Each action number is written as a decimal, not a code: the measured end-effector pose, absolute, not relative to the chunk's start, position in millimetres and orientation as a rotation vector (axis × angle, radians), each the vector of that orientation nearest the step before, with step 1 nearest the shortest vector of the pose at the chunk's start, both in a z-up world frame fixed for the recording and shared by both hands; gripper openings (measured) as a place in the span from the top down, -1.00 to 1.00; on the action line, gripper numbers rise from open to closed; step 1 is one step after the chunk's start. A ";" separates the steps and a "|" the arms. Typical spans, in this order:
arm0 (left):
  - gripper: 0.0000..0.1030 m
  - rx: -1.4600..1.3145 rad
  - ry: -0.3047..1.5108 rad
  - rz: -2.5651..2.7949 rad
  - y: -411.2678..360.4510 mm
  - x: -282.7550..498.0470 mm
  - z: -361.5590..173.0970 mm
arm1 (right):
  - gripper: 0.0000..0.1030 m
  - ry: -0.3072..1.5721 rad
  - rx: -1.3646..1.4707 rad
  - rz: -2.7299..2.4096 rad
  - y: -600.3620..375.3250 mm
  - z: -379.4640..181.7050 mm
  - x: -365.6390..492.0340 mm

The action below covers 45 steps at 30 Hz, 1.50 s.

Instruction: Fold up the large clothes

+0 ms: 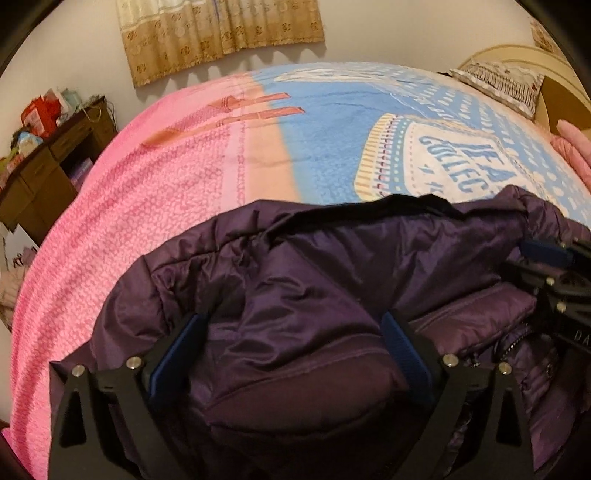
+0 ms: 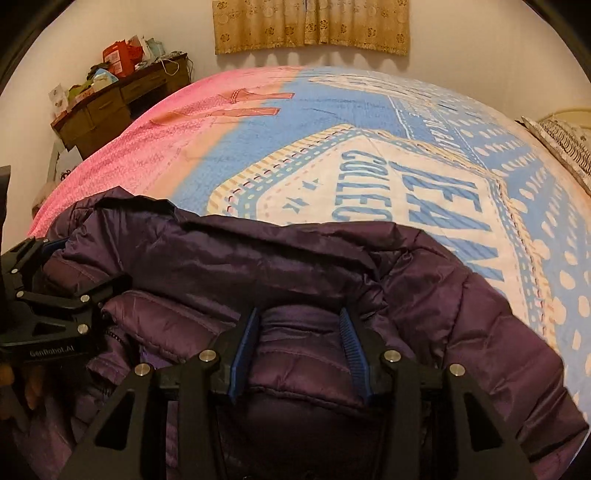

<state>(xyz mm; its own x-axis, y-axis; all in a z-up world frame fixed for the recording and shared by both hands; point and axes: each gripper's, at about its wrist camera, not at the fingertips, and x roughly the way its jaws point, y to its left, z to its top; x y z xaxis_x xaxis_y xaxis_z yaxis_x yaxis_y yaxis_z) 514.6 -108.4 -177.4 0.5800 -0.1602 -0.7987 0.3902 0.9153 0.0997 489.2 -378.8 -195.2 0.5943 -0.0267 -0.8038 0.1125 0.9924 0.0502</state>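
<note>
A dark purple puffer jacket [image 1: 314, 266] lies bunched on the near part of the bed; it also fills the lower half of the right wrist view [image 2: 295, 266]. My left gripper [image 1: 295, 332] is open, its blue-padded fingers wide apart over the jacket's shiny fabric. My right gripper [image 2: 301, 328] is open with a narrower gap, its fingers standing on either side of a quilted fold. Each gripper shows at the edge of the other's view: the right gripper [image 1: 546, 254] at right, the left gripper [image 2: 55, 251] at left.
The bed is covered by a pink, blue and white printed quilt [image 2: 369, 147]. A brown desk [image 2: 122, 99] with clutter stands at the far left. A patterned pillow [image 1: 502, 85] lies at the far right by the headboard. Beige curtains [image 2: 310, 26] hang on the back wall.
</note>
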 end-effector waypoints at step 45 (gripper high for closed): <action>-1.00 0.330 0.756 -0.226 -126.9 472.8 -92.6 | -0.15 0.827 0.040 -0.022 -387.1 -132.0 445.7</action>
<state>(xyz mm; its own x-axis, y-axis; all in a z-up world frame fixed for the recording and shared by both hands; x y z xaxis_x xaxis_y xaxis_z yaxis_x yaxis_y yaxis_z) 472.8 -126.9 -92.6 0.7069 -0.0825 -0.7025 0.3171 0.9247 0.2105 445.7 -387.1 -132.0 0.6766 -0.0041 -0.7363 0.0355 0.9990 0.0271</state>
